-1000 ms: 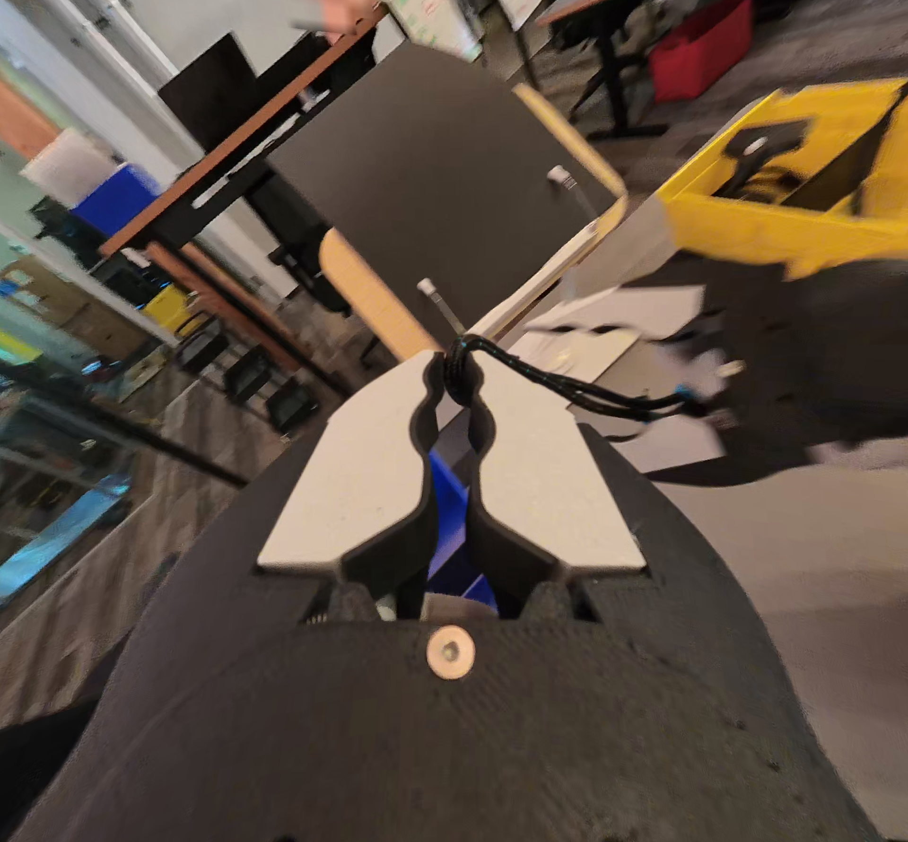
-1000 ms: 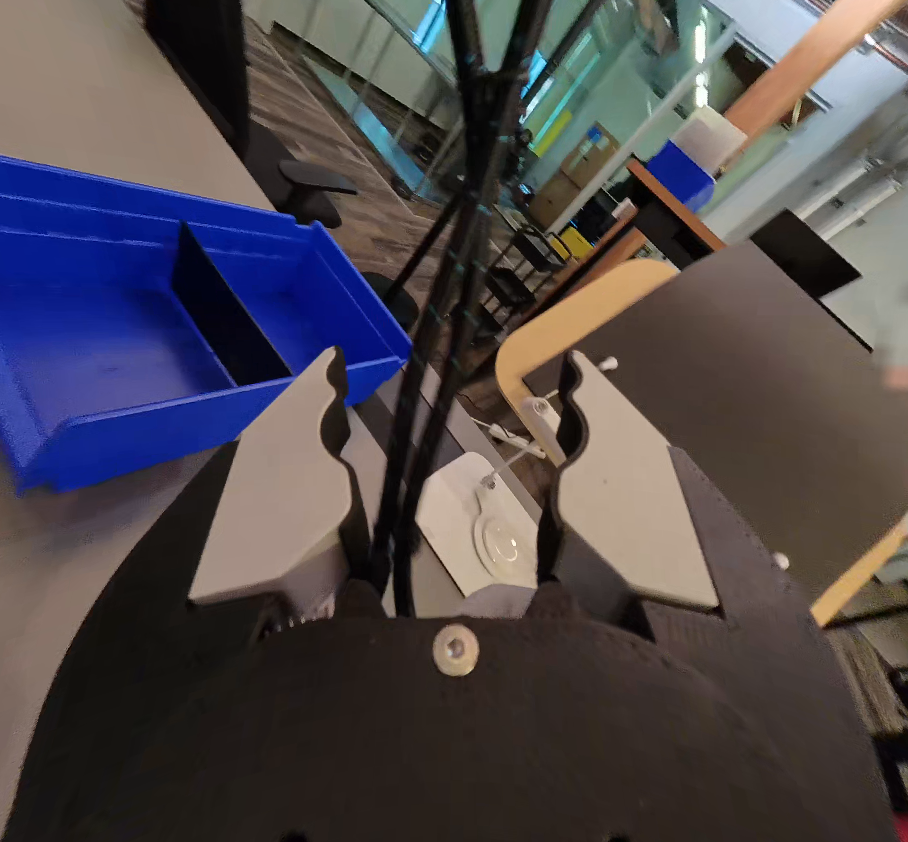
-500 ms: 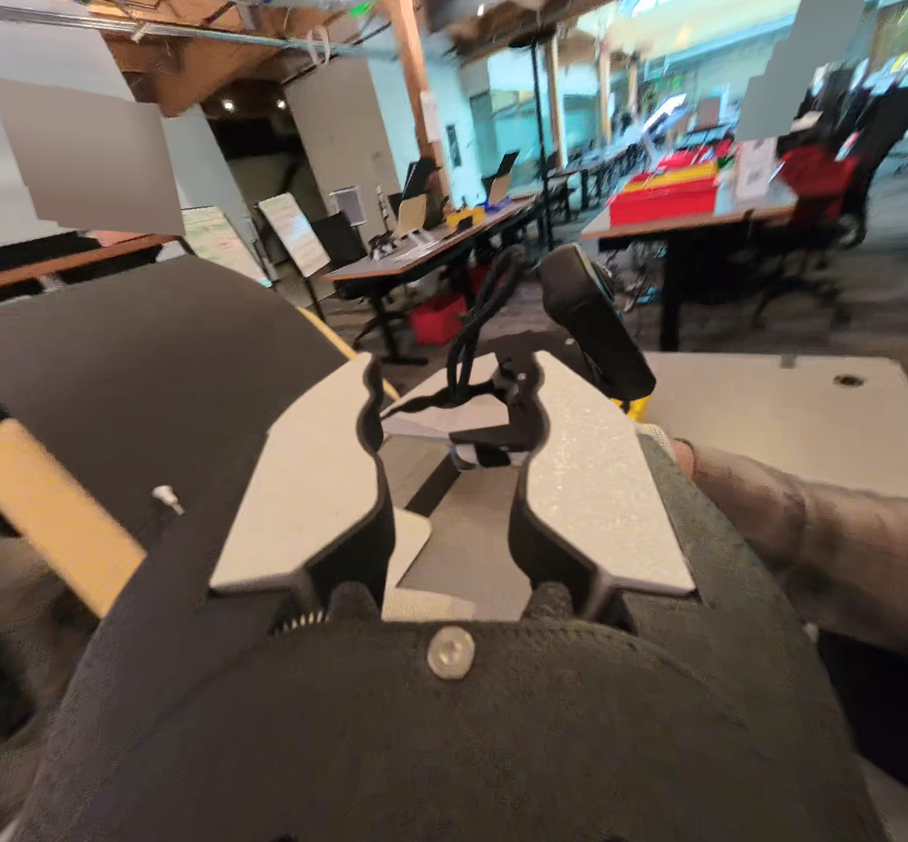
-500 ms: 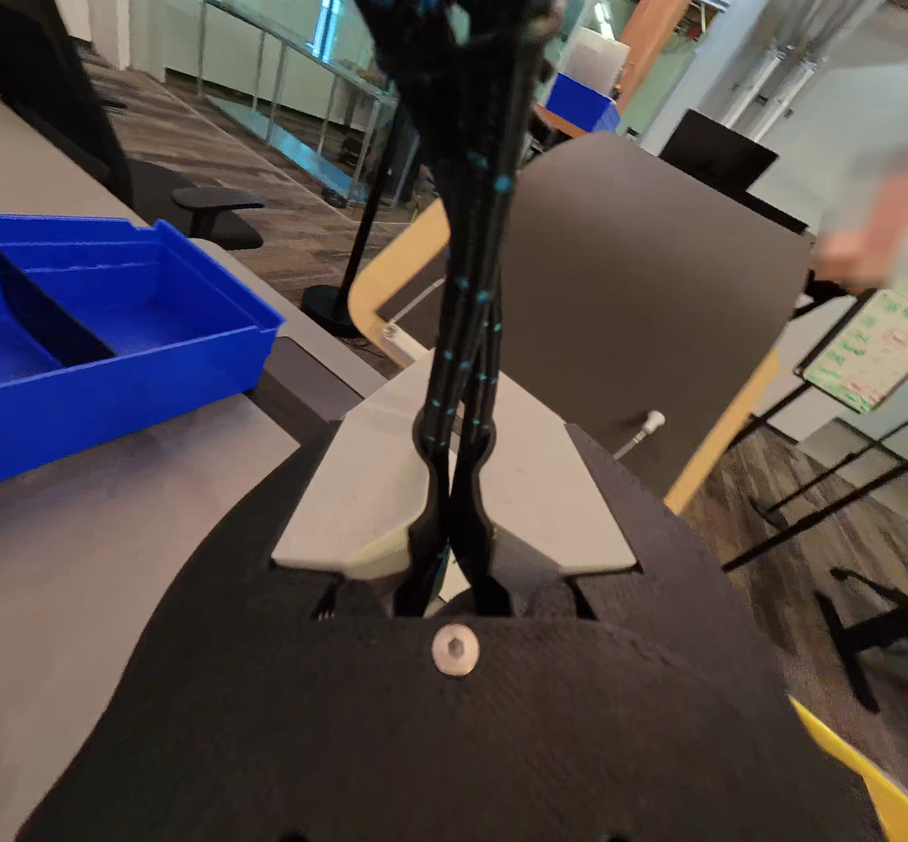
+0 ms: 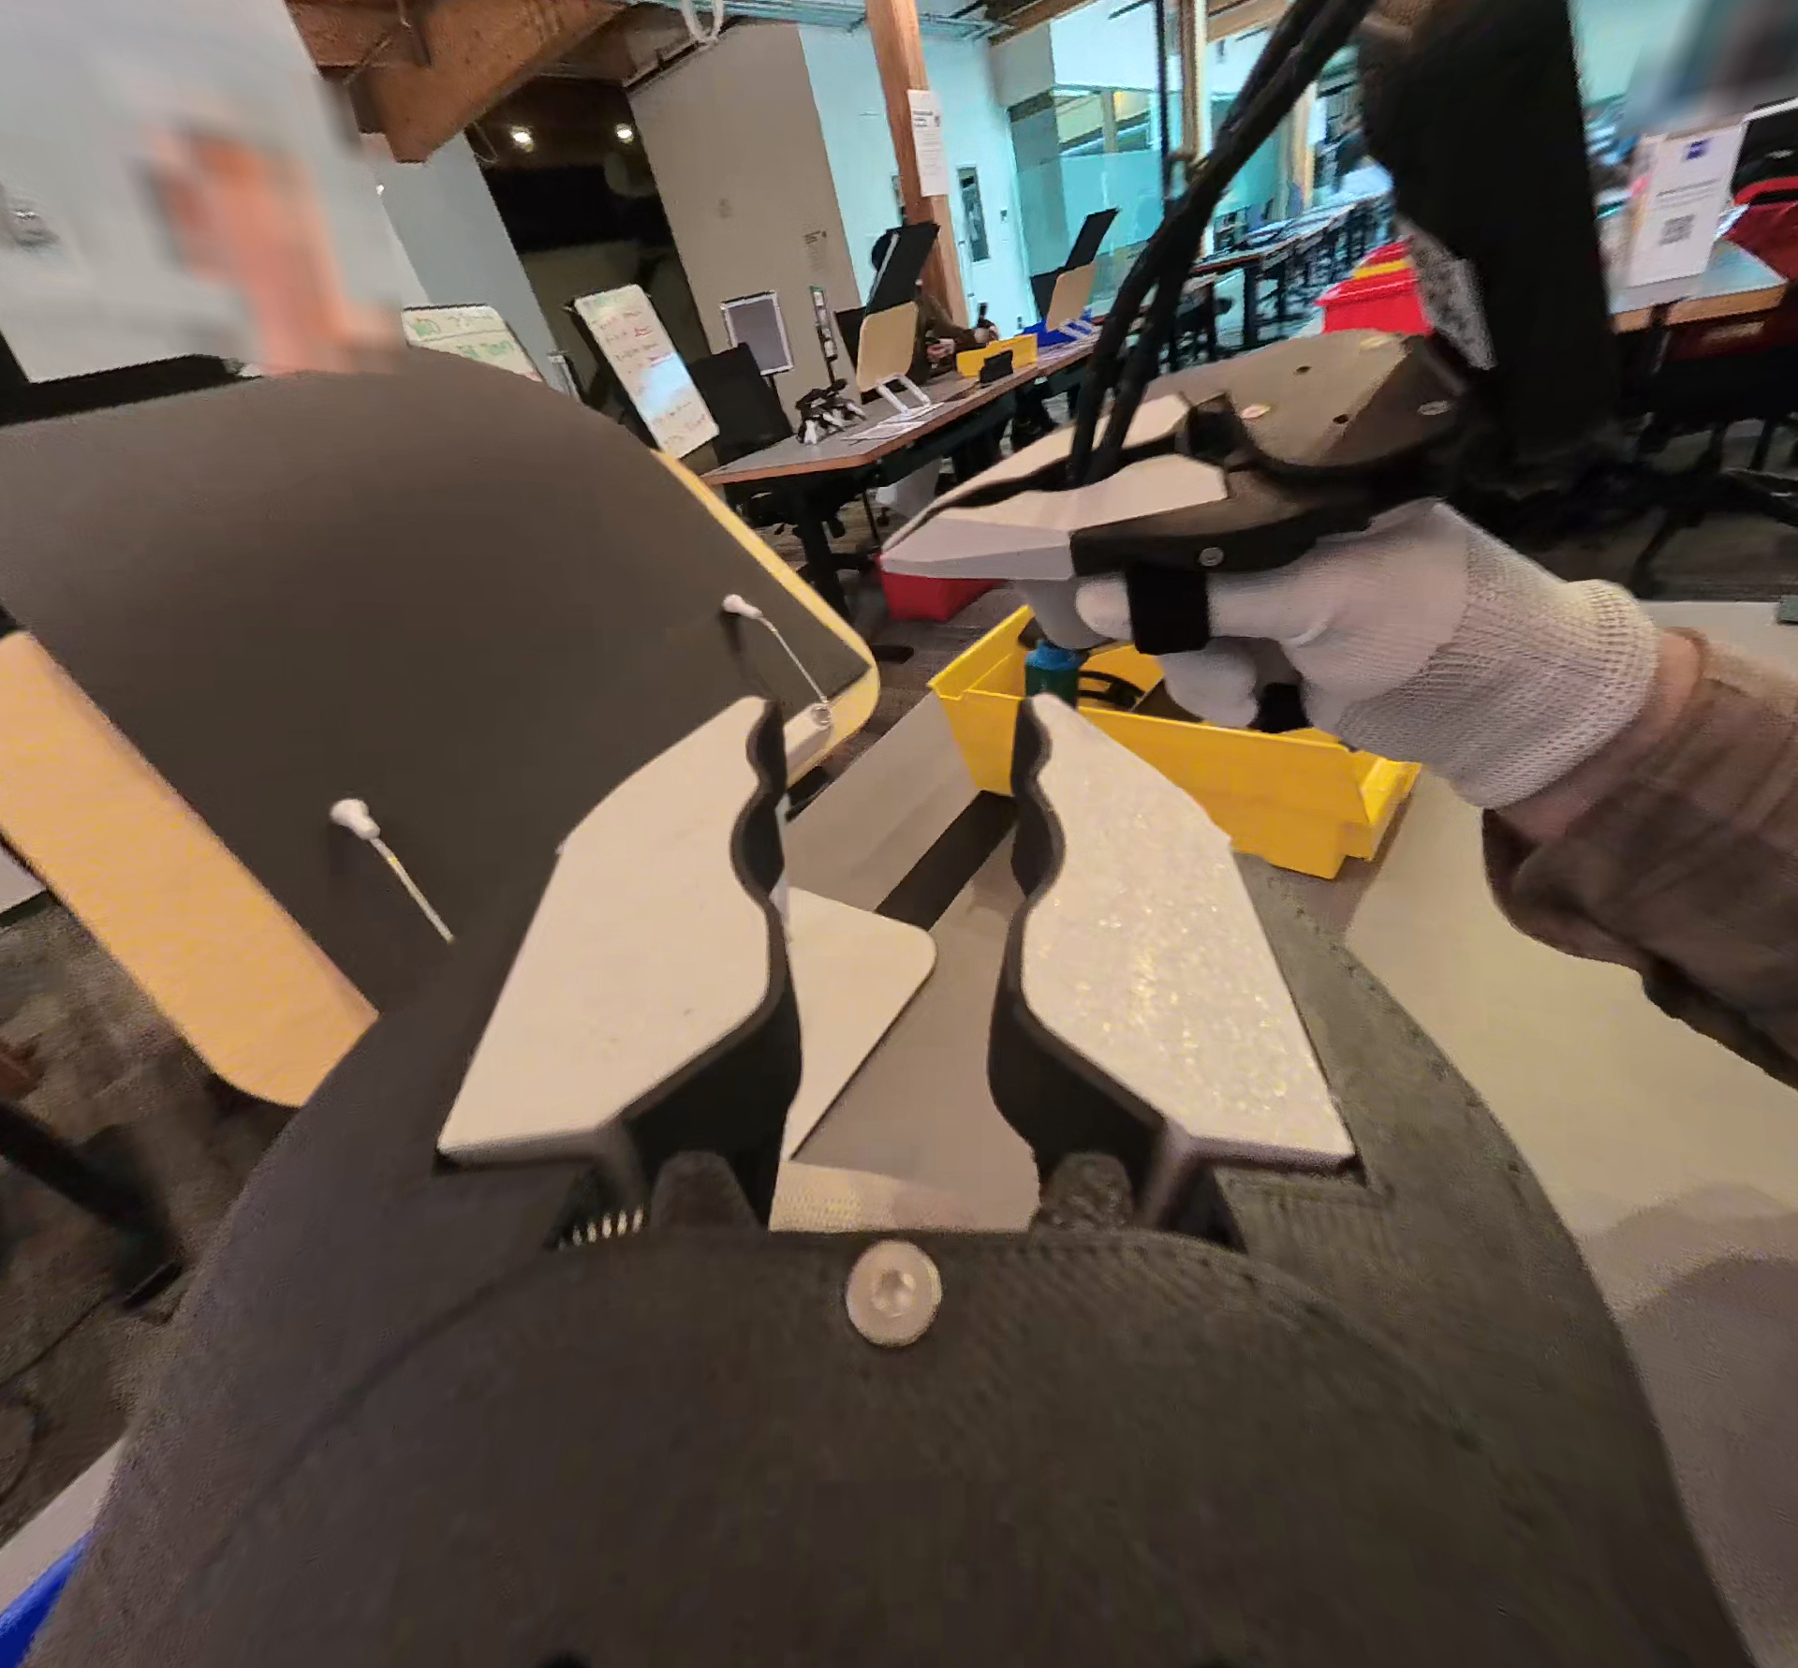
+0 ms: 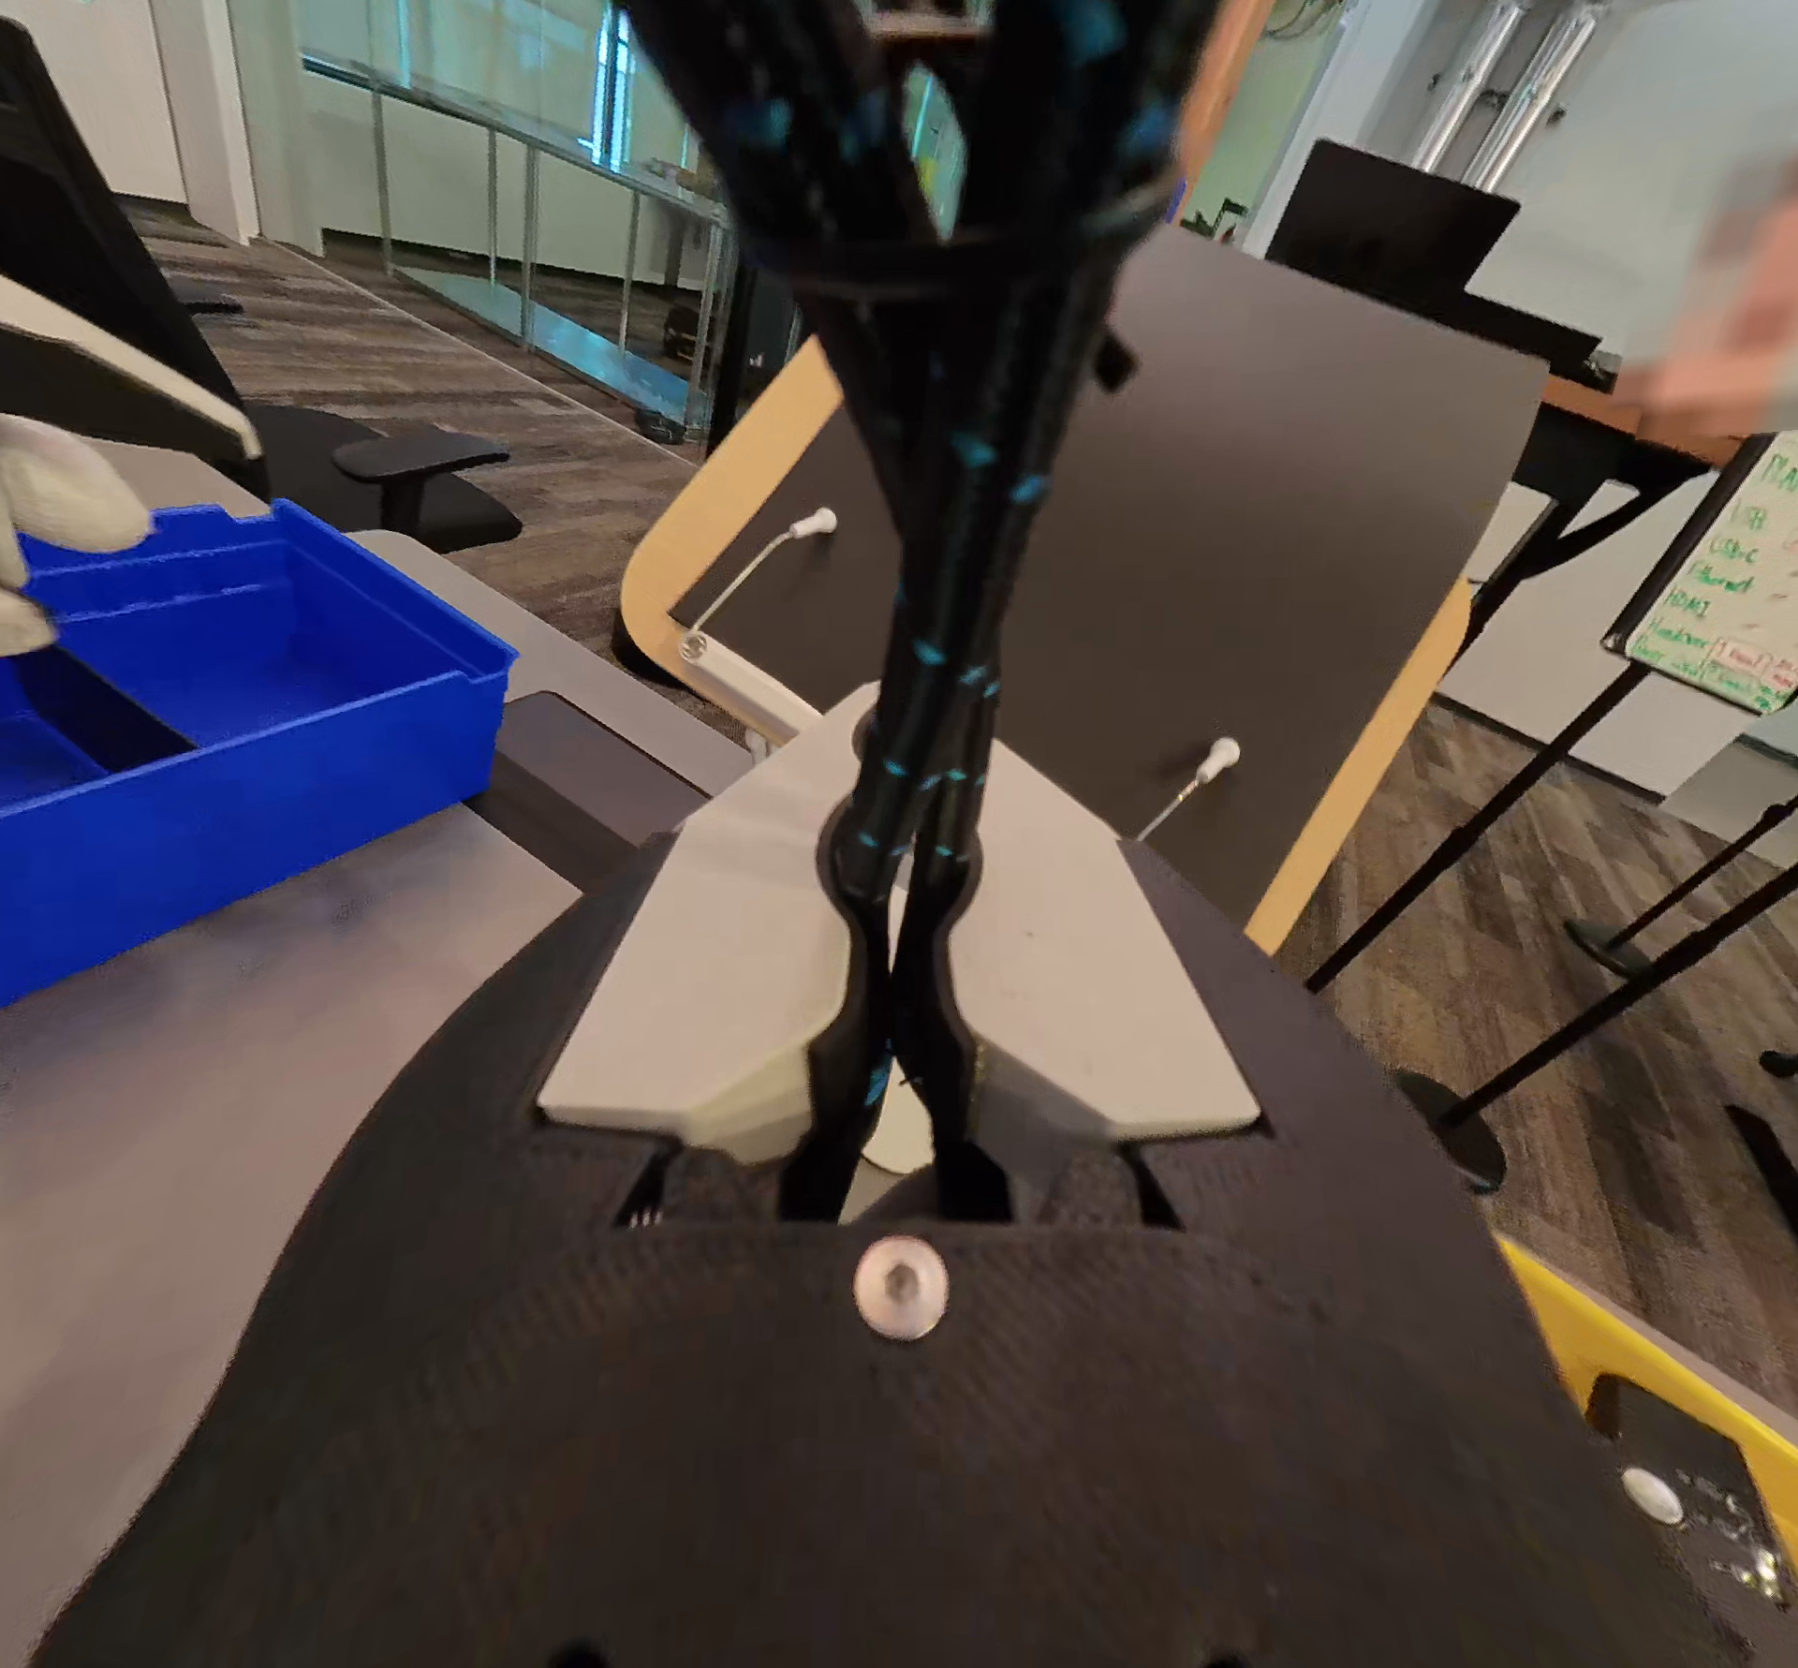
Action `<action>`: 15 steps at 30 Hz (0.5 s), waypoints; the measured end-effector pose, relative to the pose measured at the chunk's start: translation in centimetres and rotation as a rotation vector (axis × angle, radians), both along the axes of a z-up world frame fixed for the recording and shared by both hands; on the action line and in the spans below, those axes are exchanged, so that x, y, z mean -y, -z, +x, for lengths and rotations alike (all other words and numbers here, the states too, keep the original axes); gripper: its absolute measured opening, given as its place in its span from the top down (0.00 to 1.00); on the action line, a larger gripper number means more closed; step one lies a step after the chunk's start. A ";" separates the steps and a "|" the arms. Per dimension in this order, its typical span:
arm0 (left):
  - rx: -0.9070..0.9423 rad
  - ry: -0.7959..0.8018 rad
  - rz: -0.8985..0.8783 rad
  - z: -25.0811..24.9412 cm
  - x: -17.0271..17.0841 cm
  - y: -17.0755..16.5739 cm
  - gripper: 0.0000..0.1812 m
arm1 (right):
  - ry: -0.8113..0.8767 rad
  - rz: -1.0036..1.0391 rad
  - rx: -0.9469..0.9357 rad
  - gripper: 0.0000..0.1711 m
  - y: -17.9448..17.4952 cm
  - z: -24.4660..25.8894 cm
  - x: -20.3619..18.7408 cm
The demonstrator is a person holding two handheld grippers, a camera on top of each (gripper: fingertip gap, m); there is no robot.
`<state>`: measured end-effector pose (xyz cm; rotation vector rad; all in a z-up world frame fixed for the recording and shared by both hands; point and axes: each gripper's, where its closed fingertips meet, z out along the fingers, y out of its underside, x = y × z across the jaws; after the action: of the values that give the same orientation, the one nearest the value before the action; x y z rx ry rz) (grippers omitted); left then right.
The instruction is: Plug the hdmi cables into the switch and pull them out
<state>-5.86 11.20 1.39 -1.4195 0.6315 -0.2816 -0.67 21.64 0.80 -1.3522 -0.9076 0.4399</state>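
Right wrist view: right gripper (image 6: 905,853) clamped on bundled braided hdmi cables (image 6: 934,677), held above table (image 6: 243,1037) edge. Left gripper (image 5: 895,804) gapes, empty. Judgement: cables light, limp, braid grippy; better hold at rigid plug. Switch not seen.

A yellow bin (image 5: 1255,784) is seen at centre right of the left wrist view, set on a grey surface (image 5: 1518,1076). A black board with a tan edge (image 5: 321,609) fills the left of that frame, and two white-tipped pins (image 5: 352,812) are stuck in it. In the right wrist view a blue divided tray (image 6: 243,677) is set on the surface at left. A whiteboard on a stand (image 6: 1722,580) is seen at the right edge, and wood-patterned floor (image 6: 1518,1018) lies below it.
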 end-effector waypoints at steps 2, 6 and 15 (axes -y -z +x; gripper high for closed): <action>-0.029 -0.024 0.013 -0.3 0.4 -0.5 0.76 | -0.012 0.032 0.004 1.00 -1.2 -0.3 1.1; -0.023 0.008 0.054 0.0 2.1 -2.2 0.76 | -0.021 0.095 -0.011 1.00 -4.1 -0.1 3.5; -0.004 0.036 0.066 0.0 3.1 -3.0 0.78 | 0.073 0.232 0.150 1.00 -9.0 4.3 6.0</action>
<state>-5.89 8.14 4.38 -1.3470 0.6652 -0.2842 3.62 15.60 9.81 -1.2117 -0.9972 0.1719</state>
